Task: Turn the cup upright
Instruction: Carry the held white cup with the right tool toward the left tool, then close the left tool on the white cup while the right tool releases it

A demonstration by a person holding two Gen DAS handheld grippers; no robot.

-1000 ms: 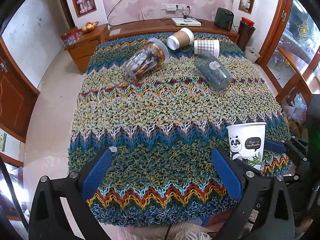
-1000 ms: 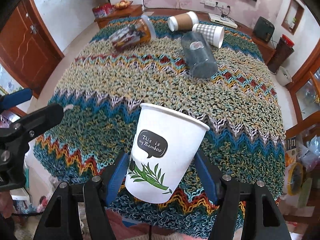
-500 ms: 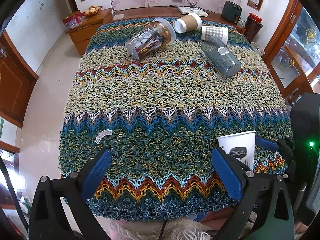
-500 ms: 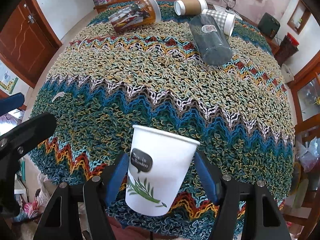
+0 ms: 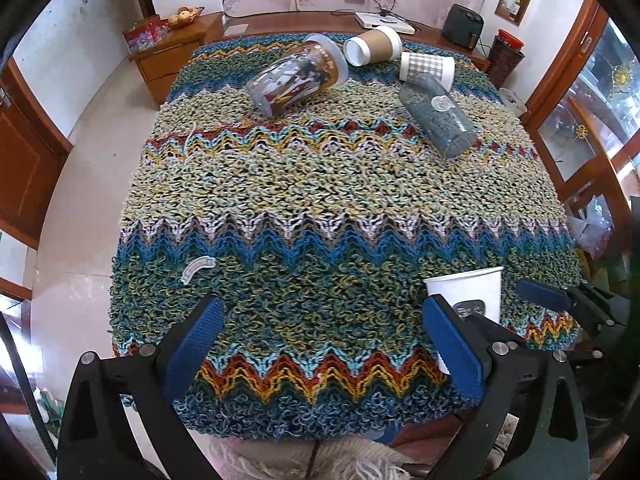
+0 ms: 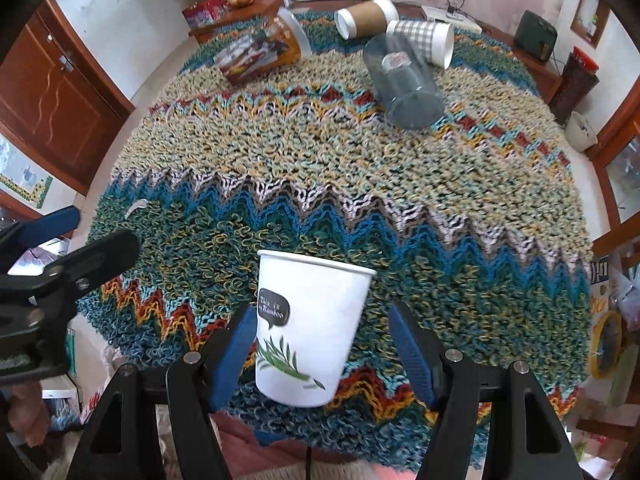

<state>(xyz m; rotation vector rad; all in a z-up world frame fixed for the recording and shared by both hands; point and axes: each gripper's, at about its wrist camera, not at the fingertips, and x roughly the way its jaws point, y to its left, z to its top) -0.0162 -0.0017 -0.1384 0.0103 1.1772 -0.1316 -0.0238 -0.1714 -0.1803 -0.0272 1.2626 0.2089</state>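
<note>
A white paper cup [image 6: 308,328] with a bamboo print stands upright, mouth up, near the front edge of the knitted cloth [image 6: 320,168]. My right gripper [image 6: 322,344] is open around it, with a clear gap between the cup and the right pad; whether the left pad touches is unclear. The cup also shows in the left wrist view [image 5: 466,292], partly behind my left gripper's right finger. My left gripper [image 5: 324,344] is open and empty over the front of the cloth. Lying on their sides at the far end are a printed tumbler [image 5: 296,76], a brown cup [image 5: 372,50], a checked cup [image 5: 428,67] and a grey tumbler [image 5: 438,114].
The cloth-covered table [image 5: 328,184] fills both views. A wooden cabinet [image 5: 172,52] and a long sideboard with electronics [image 5: 384,24] stand behind it. A glass door [image 5: 592,112] is at the right, a wooden door [image 6: 52,96] at the left.
The right gripper's jaws have widened around the white cup, which has sunk lower toward the cloth. Both grippers have pulled back and up, so more of the cloth shows.
</note>
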